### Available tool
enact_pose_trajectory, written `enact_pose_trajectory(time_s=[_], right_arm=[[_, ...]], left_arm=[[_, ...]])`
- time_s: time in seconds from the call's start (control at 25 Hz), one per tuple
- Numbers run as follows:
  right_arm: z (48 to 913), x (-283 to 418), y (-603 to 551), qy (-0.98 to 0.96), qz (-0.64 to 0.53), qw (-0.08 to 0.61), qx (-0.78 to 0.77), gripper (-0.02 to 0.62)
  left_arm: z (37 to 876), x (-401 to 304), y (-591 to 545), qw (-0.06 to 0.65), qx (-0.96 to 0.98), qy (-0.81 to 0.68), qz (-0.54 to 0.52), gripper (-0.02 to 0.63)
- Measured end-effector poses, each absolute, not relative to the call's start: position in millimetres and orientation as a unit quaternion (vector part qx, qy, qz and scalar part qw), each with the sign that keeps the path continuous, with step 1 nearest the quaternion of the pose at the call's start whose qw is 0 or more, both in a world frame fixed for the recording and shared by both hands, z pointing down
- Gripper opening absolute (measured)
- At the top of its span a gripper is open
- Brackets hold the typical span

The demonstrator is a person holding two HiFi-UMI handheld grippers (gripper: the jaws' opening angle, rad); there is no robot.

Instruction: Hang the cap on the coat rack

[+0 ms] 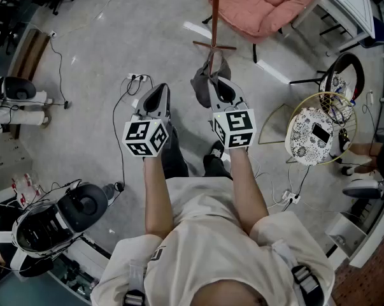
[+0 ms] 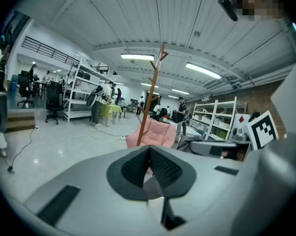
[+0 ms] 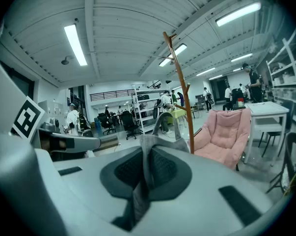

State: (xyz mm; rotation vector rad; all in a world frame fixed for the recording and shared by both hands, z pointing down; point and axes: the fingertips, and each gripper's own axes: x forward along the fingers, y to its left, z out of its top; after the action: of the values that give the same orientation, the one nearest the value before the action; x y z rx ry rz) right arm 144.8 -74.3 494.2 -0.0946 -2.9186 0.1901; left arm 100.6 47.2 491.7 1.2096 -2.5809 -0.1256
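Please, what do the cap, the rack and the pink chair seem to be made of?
Cap: soft grey cloth, matte; it folds and hangs limp from the right tongs.
Rack: probably wood, reddish-brown with a slight sheen; a thin pole with branch-like pegs.
Chair: padded pink fabric, matte, with quilted seams.

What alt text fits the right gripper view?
The right tool is shut on a grey cap, with a brown wooden coat rack standing beyond it beside a pink chair. Behind is a large workshop with shelving, ceiling strip lights and distant people.
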Motion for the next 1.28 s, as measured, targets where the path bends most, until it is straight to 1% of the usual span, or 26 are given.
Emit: enact_pose_trajectory(time_s=[0.24, 0.4, 0.52, 0.72, 0.84, 1.04, 1.16, 1.28], right_arm=[[499, 146, -39, -0.992, 0.059, 0.11, -0.012, 0.011], [493, 130, -16, -0.992, 0.048, 0.112, 0.039, 0.01], [484, 124, 6, -0.989, 0.051, 0.118, 0.076, 0.011], [472, 114, 26, -0.982, 0.06, 0.112, 0.137, 0.011], [458, 100, 39, -0.979, 0.07, 0.105, 0.159, 0.011], [427, 63, 78, -0.98, 0.059, 0.109, 0.154, 0.011], [428, 47, 85, -0.984, 0.039, 0.114, 0.133, 0.011], [434, 26, 79, -0.985, 0.046, 0.108, 0.128, 0.011]], left_arm=[[487, 92, 71, 0.132, 0.448, -0.883, -0.045, 0.006], [474, 62, 87, 0.118, 0.497, -0.858, -0.05, 0.007], [455, 43, 119, 0.112, 0.52, -0.845, -0.053, 0.006], [451, -1, 171, 0.122, 0.549, -0.826, -0.038, 0.007], [434, -35, 199, 0.12, 0.551, -0.825, -0.044, 0.007], [403, -84, 248, 0.115, 0.543, -0.83, -0.056, 0.008], [405, -101, 262, 0.118, 0.527, -0.84, -0.056, 0.007], [406, -120, 271, 0.113, 0.512, -0.85, -0.05, 0.008]])
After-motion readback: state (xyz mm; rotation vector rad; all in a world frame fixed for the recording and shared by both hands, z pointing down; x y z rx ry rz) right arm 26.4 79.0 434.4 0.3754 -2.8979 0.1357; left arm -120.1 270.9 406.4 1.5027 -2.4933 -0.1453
